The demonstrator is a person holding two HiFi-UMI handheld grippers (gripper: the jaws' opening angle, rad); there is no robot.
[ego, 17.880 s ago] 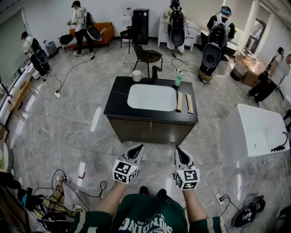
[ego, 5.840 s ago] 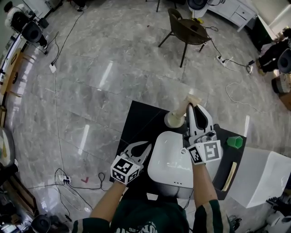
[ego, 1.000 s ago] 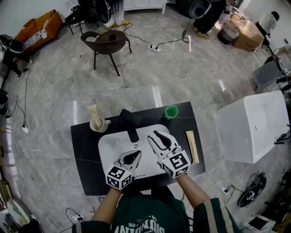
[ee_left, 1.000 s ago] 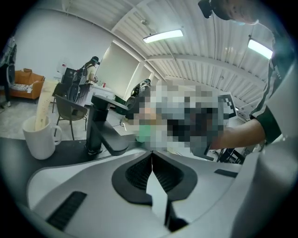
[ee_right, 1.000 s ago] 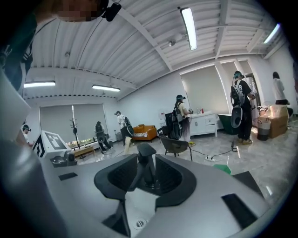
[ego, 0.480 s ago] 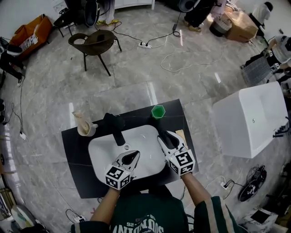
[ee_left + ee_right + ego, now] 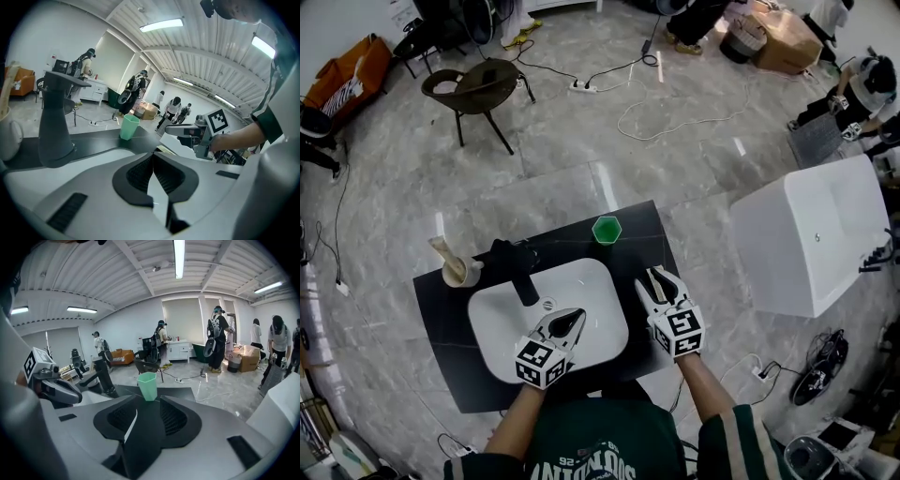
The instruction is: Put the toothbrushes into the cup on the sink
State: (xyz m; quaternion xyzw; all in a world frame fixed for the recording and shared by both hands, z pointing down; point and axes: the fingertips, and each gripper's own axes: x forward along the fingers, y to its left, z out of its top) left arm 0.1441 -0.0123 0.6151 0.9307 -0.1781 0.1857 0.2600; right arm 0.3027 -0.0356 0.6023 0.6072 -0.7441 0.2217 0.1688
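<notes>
Two tools: your right tool (image 7: 659,281), jaws just widening, empty, hangs over the black table's (image 7: 450,361) right side, likely for another toothbrush; left tool (image 7: 571,322) pinched closed, idle. One beige toothbrush (image 7: 442,251) stands in the white cup (image 7: 456,273).

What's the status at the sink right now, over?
Left gripper shut, empty. Right gripper empty, jaws just been opening. One toothbrush stands in white cup. Green cup ahead, untouched.

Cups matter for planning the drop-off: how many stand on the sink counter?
2. A white cup, with a toothbrush in it, stands left of the faucet; a green cup stands at the counter's far edge, right of the faucet. None appears hidden.
</notes>
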